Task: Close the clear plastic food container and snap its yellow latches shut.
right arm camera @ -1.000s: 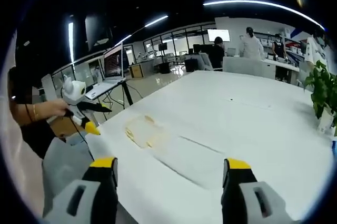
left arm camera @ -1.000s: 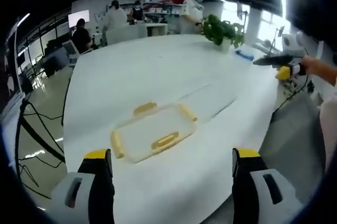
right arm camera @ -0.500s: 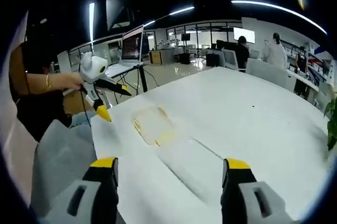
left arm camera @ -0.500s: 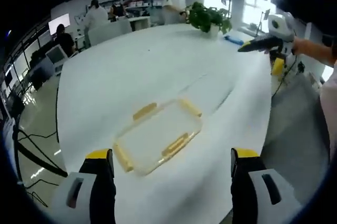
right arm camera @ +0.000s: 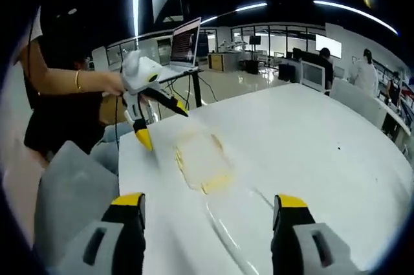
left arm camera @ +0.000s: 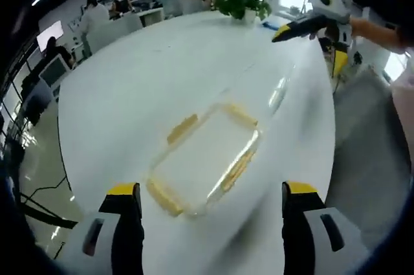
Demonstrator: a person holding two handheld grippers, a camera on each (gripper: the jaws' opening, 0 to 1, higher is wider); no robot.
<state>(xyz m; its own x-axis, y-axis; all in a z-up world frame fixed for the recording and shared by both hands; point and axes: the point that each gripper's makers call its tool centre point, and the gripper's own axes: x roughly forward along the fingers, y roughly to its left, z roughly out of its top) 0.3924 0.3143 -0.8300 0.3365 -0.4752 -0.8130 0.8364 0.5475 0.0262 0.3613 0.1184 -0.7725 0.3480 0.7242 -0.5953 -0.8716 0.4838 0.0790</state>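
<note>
The clear plastic food container [left arm camera: 206, 164] lies flat on the white table [left arm camera: 149, 81], near the table edge closest to the person, with its lid on top. Yellow latches [left arm camera: 182, 129] run along its sides; motion blur smears them, so whether each is snapped down is hard to tell. In the right gripper view the container [right arm camera: 202, 160] is a faint pale rectangle with a yellow smear at its near end, and its outline is barely readable against the table [right arm camera: 310, 139]. The left gripper [left arm camera: 210, 200] hovers above the container with its jaws spread wide and nothing between them; in the right gripper view the same gripper [right arm camera: 159, 122] is held in a hand [right arm camera: 111, 83] just beside the container's far end, jaws apart, one yellow tip pointing down at the table edge. The right gripper [right arm camera: 207, 207] is likewise wide open and empty, held further back; in the left gripper view it [left arm camera: 308, 41] hangs over the far edge of the table. A potted plant [left arm camera: 242, 2] stands at the far end of the table. A grey chair [right arm camera: 68, 197] sits at the near edge, partly cut off by the view. Behind are desks with monitors [right arm camera: 184, 43] and several people [left arm camera: 96, 16], too small to make out.
</note>
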